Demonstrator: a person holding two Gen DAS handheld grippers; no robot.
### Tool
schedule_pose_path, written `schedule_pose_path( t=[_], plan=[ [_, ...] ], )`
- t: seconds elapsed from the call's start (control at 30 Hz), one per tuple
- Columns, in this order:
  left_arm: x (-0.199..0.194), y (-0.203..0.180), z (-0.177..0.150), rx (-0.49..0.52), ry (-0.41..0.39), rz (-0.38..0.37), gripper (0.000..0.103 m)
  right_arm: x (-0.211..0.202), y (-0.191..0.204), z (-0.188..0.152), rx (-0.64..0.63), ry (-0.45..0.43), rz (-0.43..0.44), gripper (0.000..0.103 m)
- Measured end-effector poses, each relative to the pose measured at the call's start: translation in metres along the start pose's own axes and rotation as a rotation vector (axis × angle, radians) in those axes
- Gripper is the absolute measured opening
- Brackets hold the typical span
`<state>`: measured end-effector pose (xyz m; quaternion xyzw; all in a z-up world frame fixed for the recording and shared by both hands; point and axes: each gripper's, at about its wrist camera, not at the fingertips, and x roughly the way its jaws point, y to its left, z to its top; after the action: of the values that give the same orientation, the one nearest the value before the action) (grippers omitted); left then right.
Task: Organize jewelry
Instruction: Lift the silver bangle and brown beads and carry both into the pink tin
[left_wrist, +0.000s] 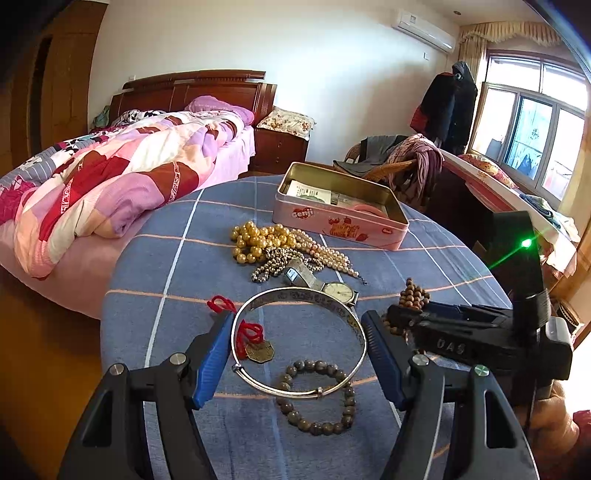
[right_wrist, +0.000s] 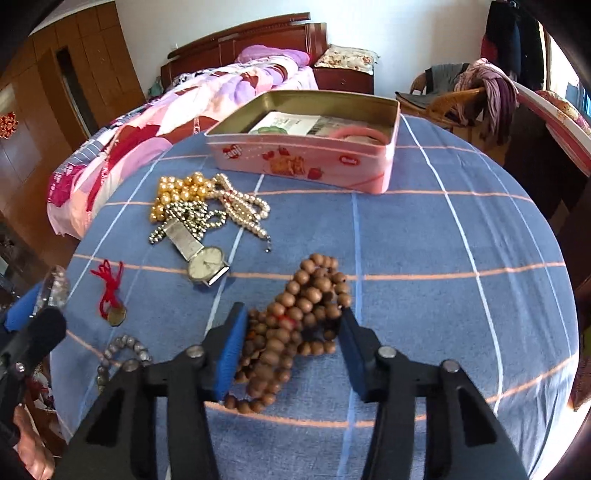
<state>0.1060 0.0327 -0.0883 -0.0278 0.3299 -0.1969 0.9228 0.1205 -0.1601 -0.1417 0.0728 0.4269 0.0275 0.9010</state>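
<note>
My left gripper (left_wrist: 297, 321) is shut on a wide silver bangle (left_wrist: 314, 295), its blue pads (left_wrist: 210, 362) against the two sides; the bangle hangs a little above the cloth. Under it lie a red cord with a brass coin charm (left_wrist: 260, 350) and a grey bead bracelet (left_wrist: 317, 398). In the right wrist view my right gripper (right_wrist: 293, 312) is shut on a bunched strand of brown wooden beads (right_wrist: 306, 295) that rests on the cloth and fills the gap between the pads. An open pink tin (right_wrist: 295, 162) stands at the far side.
A heap of gold and pearl necklaces (right_wrist: 192, 199) and a silver wristwatch (right_wrist: 207, 262) lie left of centre on the round table with a blue checked cloth (right_wrist: 443, 258). The tin holds papers and a pink ring. A bed (left_wrist: 110, 177) stands left, a wicker chair (left_wrist: 399, 166) behind.
</note>
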Motion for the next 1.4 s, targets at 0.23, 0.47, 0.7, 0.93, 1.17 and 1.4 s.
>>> schedule_pose_path(
  t=[0.23,0.47,0.7,0.93,1.17,1.4],
  plan=[
    [-0.001,-0.005,0.003,-0.001,-0.013,-0.017,0.069,-0.028,-0.018,0.005,0.071,-0.109,0.111,0.042],
    [0.006,-0.012,0.010,-0.009,-0.023,-0.036,0.070,-0.046,-0.022,0.021,0.098,-0.202,0.107,0.042],
    [0.015,-0.019,0.029,0.010,-0.042,-0.039,0.070,-0.052,-0.040,0.034,0.146,-0.266,0.064,0.042],
    [0.035,-0.025,0.057,0.015,-0.075,-0.021,0.070,-0.050,-0.051,0.058,0.162,-0.324,0.038,0.042],
    [0.069,-0.032,0.081,0.017,-0.083,0.005,0.070,-0.033,-0.048,0.079,0.132,-0.372,-0.009,0.043],
    [0.100,-0.036,0.107,0.050,-0.100,0.041,0.070,-0.008,-0.049,0.110,0.139,-0.397,-0.053,0.043]
  ],
)
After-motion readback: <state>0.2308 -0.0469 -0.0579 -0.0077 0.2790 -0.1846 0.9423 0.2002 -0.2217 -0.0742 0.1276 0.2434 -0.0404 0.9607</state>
